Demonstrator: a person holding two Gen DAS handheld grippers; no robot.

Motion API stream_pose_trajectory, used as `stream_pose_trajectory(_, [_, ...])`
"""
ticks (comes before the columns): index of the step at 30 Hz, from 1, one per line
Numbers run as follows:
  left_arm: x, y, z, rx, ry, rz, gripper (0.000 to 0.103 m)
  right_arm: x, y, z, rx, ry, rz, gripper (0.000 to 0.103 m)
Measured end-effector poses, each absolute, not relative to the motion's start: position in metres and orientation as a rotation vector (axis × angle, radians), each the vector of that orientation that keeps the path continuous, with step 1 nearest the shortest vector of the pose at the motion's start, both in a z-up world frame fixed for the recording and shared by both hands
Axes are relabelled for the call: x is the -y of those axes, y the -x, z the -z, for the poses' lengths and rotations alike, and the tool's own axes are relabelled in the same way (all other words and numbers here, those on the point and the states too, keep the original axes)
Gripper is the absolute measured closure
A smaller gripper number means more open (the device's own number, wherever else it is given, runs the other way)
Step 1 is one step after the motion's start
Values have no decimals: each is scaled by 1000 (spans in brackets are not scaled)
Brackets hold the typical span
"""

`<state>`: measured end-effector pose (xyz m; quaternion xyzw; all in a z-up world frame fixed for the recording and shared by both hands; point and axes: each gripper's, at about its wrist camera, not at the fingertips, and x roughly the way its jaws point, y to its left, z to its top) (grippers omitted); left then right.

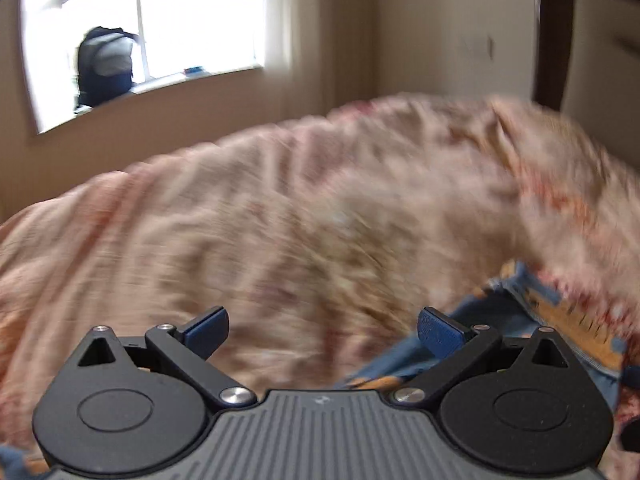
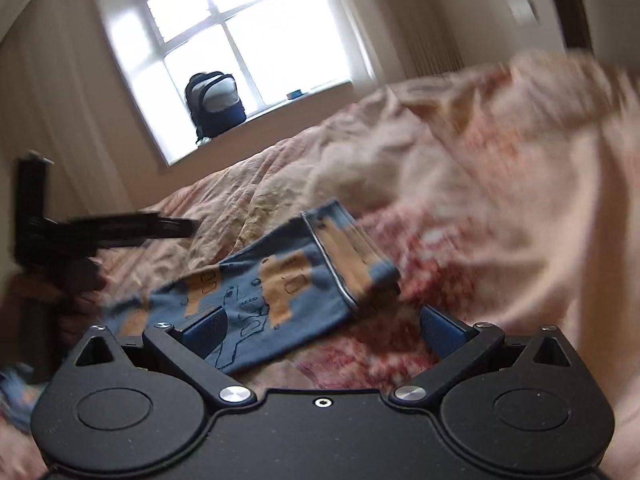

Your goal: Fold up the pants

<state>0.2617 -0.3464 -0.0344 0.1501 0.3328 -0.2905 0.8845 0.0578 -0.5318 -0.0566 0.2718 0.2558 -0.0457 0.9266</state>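
Blue pants with orange patches lie folded on the pink bedspread, waistband end away from me. My right gripper hovers just over their near edge, jaws wide open, and nothing is pressed between the pads. In the blurred left wrist view my left gripper is open and empty over bare bedspread. The pants show at its lower right, by the right finger. The right wrist view shows a hand holding the left tool at the far left, beside the pants.
The bedspread is rumpled into a raised fold on the right. A dark backpack stands on the windowsill beyond the bed. A dark wooden frame rises at the far right.
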Motion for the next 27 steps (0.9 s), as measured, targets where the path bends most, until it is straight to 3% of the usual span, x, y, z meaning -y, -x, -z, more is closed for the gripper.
stream_pose_trajectory(4, [356, -257, 66, -677, -372, 616, 0, 548, -63, 61, -505, -671, 20, 0])
stream_pose_trajectory(10, [344, -264, 60, -731, -273, 629, 0, 561, -75, 66, -476, -810, 32, 5])
stream_pose_trajectory(15, [348, -271, 43, -802, -208, 590, 0, 560, -79, 68, -479, -858, 103, 30])
stream_pose_trajectory(17, [349, -274, 35, -852, -146, 587, 0, 564, -76, 71, -473, -882, 139, 57])
stream_pose_trajectory(19, [349, -276, 26, -904, -86, 584, 0, 564, -73, 72, -479, -875, 180, 74])
stream_pose_trajectory(22, [351, -280, 15, -995, 13, 615, 0, 549, -70, 61, -457, -726, 190, 80])
stream_pose_trajectory(27, [355, -279, 7, -1081, 139, 750, 1, 481, -71, 33, -406, -190, 124, 81])
